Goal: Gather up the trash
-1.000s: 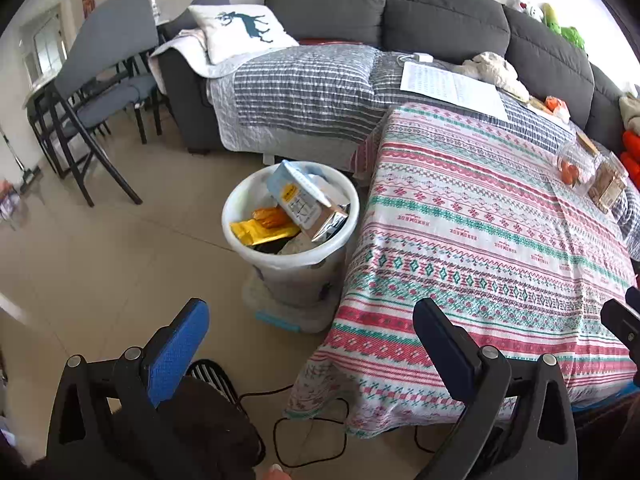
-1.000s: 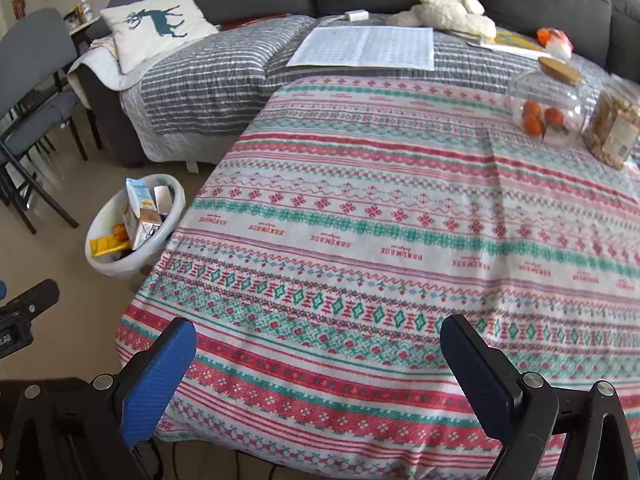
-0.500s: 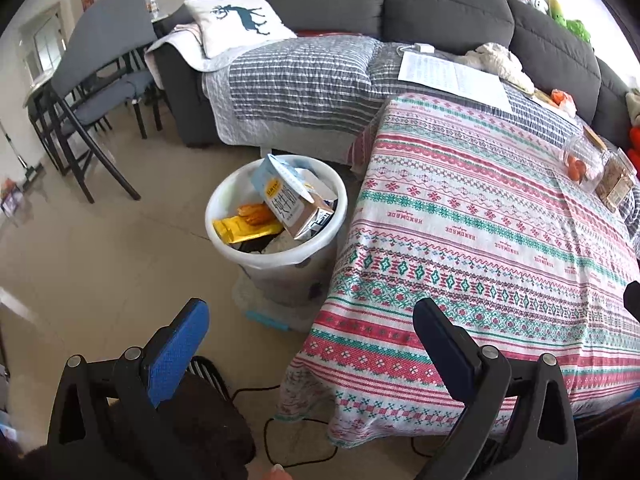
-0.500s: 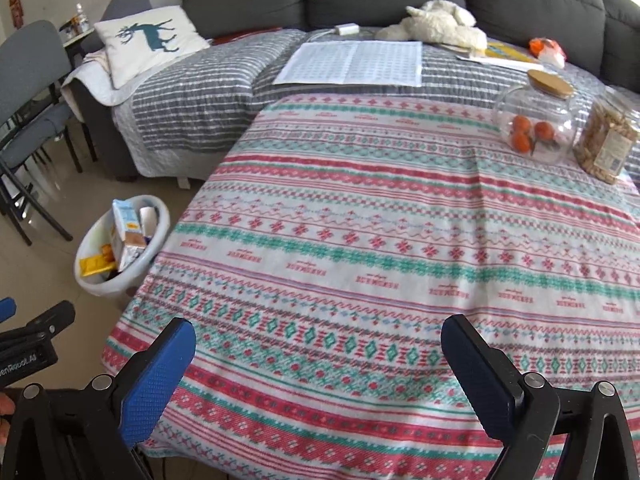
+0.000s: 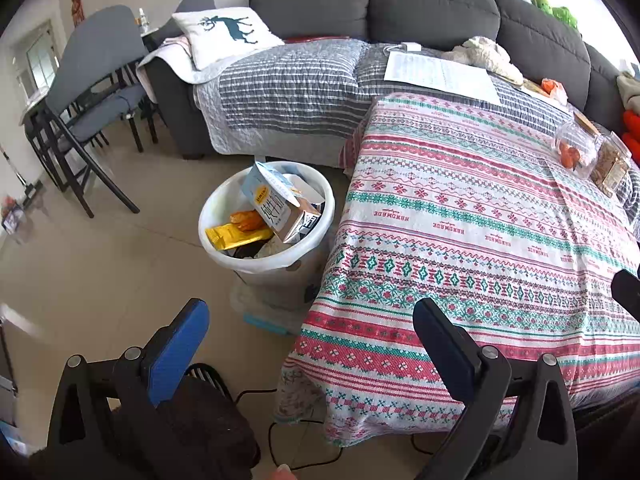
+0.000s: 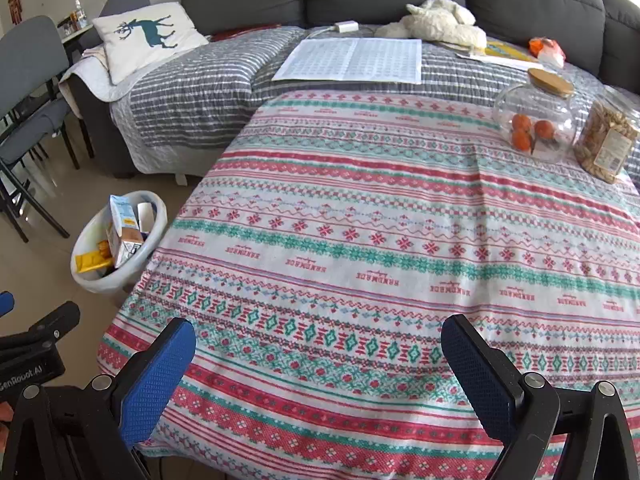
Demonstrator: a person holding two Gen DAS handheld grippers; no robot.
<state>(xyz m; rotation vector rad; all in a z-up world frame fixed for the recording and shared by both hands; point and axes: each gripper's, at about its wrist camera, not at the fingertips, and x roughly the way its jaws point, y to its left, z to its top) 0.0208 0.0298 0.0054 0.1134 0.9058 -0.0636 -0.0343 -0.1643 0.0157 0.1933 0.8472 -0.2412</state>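
A white trash bucket (image 5: 224,250) (image 6: 158,222) stands on the floor at the table's left edge. A milk carton (image 5: 276,208) (image 6: 122,232), a yellow wrapper (image 5: 236,236) and other trash lie inside it. My left gripper (image 5: 310,332) is open and empty, low over the floor in front of the bucket. Over the near edge of the patterned tablecloth (image 6: 380,240) (image 5: 460,220), my right gripper (image 6: 318,354) hangs open and empty as well. Part of the left gripper's frame shows at the left edge of the right wrist view.
Two glass jars (image 6: 534,118) (image 6: 606,140) with oranges and snacks stand at the table's far right. A grey sofa (image 5: 400,0) with a striped quilt, deer pillow (image 6: 148,38) and paper sheet (image 6: 352,60) lies behind. Grey chairs (image 5: 92,80) stand left; a cable (image 5: 288,440) runs across the floor.
Both grippers have drawn back and up from the table and bucket, so both views are wider. Both stay open and empty.
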